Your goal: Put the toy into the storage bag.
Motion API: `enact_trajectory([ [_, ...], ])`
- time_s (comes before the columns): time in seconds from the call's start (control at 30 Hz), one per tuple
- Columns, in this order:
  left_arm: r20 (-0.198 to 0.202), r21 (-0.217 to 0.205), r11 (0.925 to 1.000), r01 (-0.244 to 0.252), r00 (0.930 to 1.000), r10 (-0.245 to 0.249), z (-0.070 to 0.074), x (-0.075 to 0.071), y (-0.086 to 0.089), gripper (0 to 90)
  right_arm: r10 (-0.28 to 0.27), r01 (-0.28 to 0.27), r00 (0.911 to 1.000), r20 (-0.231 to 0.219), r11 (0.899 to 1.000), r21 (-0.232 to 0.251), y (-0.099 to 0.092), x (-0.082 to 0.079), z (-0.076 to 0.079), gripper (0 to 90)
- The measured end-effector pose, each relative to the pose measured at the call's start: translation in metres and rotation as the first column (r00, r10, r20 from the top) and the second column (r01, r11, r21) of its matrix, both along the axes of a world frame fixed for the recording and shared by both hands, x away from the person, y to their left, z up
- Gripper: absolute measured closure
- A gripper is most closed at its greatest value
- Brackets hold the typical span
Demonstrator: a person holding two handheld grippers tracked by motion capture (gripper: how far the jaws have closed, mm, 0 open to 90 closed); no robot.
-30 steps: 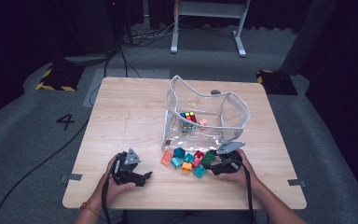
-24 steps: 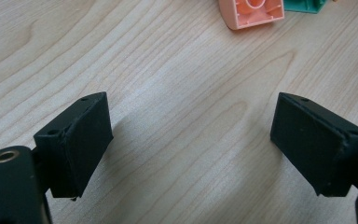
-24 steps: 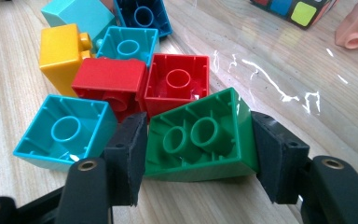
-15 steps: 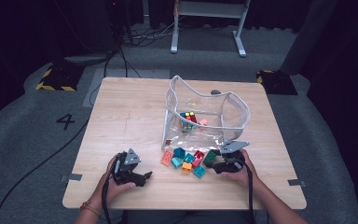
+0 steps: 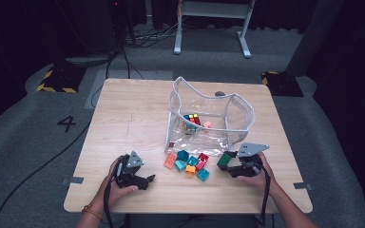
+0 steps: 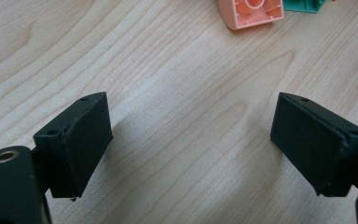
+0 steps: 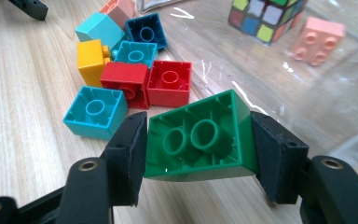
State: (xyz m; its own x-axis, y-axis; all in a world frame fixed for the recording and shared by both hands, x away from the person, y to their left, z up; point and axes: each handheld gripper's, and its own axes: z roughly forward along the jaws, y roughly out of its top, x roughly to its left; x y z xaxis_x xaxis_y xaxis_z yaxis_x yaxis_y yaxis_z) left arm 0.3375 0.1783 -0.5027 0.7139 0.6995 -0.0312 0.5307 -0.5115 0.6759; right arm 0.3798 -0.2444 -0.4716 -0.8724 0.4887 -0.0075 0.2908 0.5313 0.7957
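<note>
My right gripper [image 7: 196, 154] is shut on a green brick [image 7: 200, 137], hollow underside facing the camera, lifted a little off the wood; from above the green brick [image 5: 225, 160] sits at the right gripper [image 5: 228, 164] by the bag's near right corner. A heap of loose bricks [image 5: 190, 164], teal, red, yellow, blue and orange, lies just left of it. The clear plastic bag [image 5: 240, 111] behind holds a colour cube [image 5: 191, 121] and a pink brick [image 5: 207, 124]. My left gripper [image 6: 191, 140] stands open over bare wood, and from above the left gripper [image 5: 145, 181] rests near the front left.
The wooden table [image 5: 128, 114] has bare room across its left half and back. An orange brick [image 6: 249, 11] lies just beyond my left gripper's jaws. The table's front edge [image 5: 185, 209] is close to both hands. Dark floor with cables and a metal stand surrounds the table.
My right gripper has risen slightly and shifted with the green brick in it, away from the heap. The left gripper has stayed put.
</note>
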Motion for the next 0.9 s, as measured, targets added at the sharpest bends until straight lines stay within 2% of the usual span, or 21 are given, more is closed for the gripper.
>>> enact_trajectory([
  [0.07, 0.000, 0.000, 1.0000, 0.000, 1.0000, 0.000, 0.000, 0.000, 0.000, 12.6, 0.012, -0.012, 0.9999, 0.003, 1.000, 0.009, -0.007, 0.000, 0.002, 41.0],
  [0.2, 0.001, 0.000, 1.0000, -0.002, 1.0000, 0.002, 0.000, 0.000, 0.000, 12.6, -0.009, 0.009, 0.9999, 0.009, 1.000, 0.013, -0.025, 0.000, 0.004, 41.1],
  [0.3, 0.001, 0.000, 1.0000, -0.001, 1.0000, 0.001, 0.000, 0.000, 0.000, 12.6, -0.033, 0.033, 0.9994, 0.012, 0.999, 0.016, -0.038, 0.000, 0.008, 41.1],
  [0.37, 0.001, 0.000, 1.0000, -0.002, 1.0000, 0.002, 0.000, 0.000, 0.000, 12.6, -0.073, 0.073, 0.9969, 0.028, 0.997, 0.005, -0.045, -0.001, 0.012, 41.1],
  [0.5, 0.001, 0.000, 1.0000, -0.002, 1.0000, 0.002, 0.000, 0.000, 0.000, 12.6, -0.108, 0.108, 0.9923, 0.062, 0.994, 0.006, -0.058, -0.003, 0.019, 41.1],
  [0.6, 0.001, 0.000, 1.0000, -0.002, 1.0000, 0.002, 0.000, 0.000, 0.000, 12.6, -0.133, 0.130, 0.9886, 0.071, 0.991, 0.035, -0.068, -0.002, 0.028, 41.1],
  [0.73, 0.001, 0.001, 1.0000, -0.003, 1.0000, 0.003, 0.000, 0.000, 0.000, 12.6, -0.167, 0.164, 0.9818, 0.090, 0.986, 0.045, -0.076, 0.002, 0.043, 41.1],
  [0.9, 0.001, 0.000, 1.0000, -0.003, 1.0000, 0.003, 0.000, 0.000, 0.000, 12.6, -0.196, 0.188, 0.9748, 0.106, 0.979, 0.081, -0.086, 0.010, 0.063, 41.1],
])
